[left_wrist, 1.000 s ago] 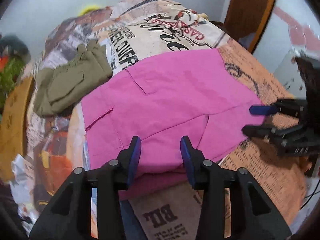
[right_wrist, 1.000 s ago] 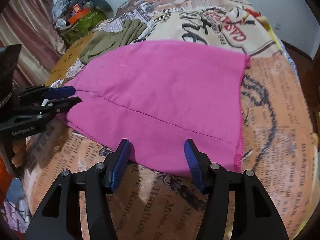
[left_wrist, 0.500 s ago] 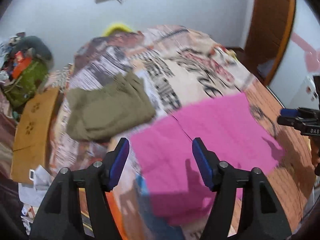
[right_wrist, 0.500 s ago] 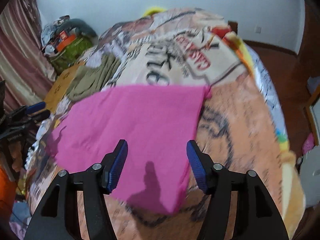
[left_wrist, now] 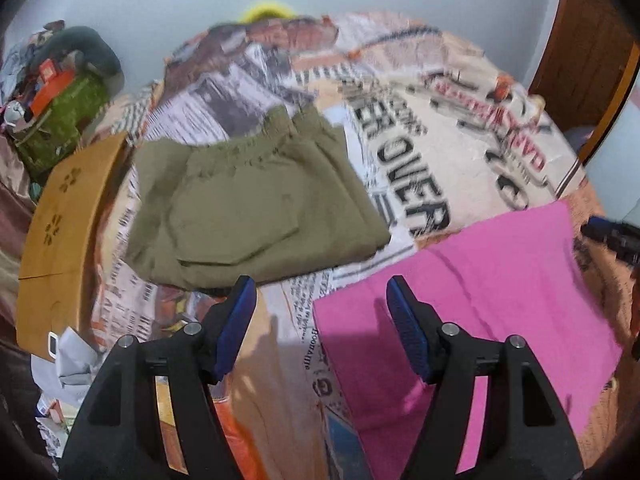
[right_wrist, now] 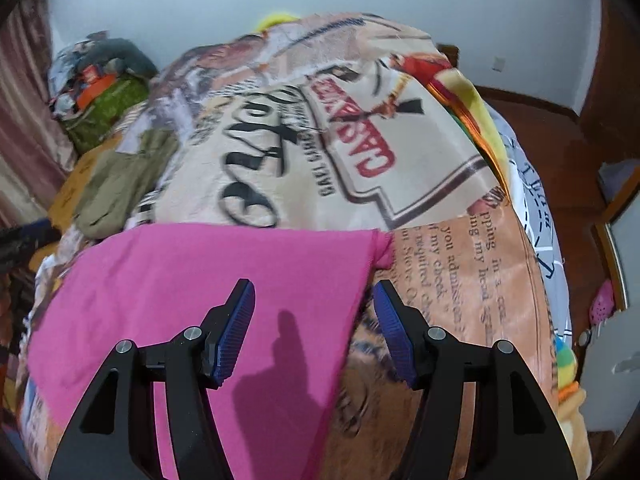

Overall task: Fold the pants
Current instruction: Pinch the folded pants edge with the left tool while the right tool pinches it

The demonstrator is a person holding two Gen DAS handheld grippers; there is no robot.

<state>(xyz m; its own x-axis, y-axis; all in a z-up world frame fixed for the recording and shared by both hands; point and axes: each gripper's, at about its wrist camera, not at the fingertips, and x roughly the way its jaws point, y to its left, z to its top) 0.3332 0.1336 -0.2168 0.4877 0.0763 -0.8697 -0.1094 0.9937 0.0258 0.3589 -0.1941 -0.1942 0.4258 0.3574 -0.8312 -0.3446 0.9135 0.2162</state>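
Folded pink pants [left_wrist: 480, 288] lie flat on the printed bedspread [left_wrist: 404, 152], low and to the right in the left wrist view. My left gripper [left_wrist: 320, 284] hovers open over bare bedspread between them and a folded olive pair [left_wrist: 256, 208], with nothing between its fingers. In the right wrist view the pink pants [right_wrist: 200, 280] fill the lower left. My right gripper [right_wrist: 314, 284] is open above their right edge and holds nothing. The olive pair [right_wrist: 120, 184] shows at far left. The right gripper's blurred tips [left_wrist: 612, 236] reach in at the left view's right edge.
A tan wooden board [left_wrist: 60, 232] lies along the bed's left side, with a green bag and clutter [left_wrist: 68, 120] behind it. Crumpled paper [left_wrist: 68, 364] sits at lower left. A brown wooden door [left_wrist: 592, 40] and red-brown floor [right_wrist: 560, 140] border the right.
Both grippers have drawn back from the pink pants' near edge. The left swung left towards the olive pair and its jaws widened. The right swung over to the pink pants' right edge.
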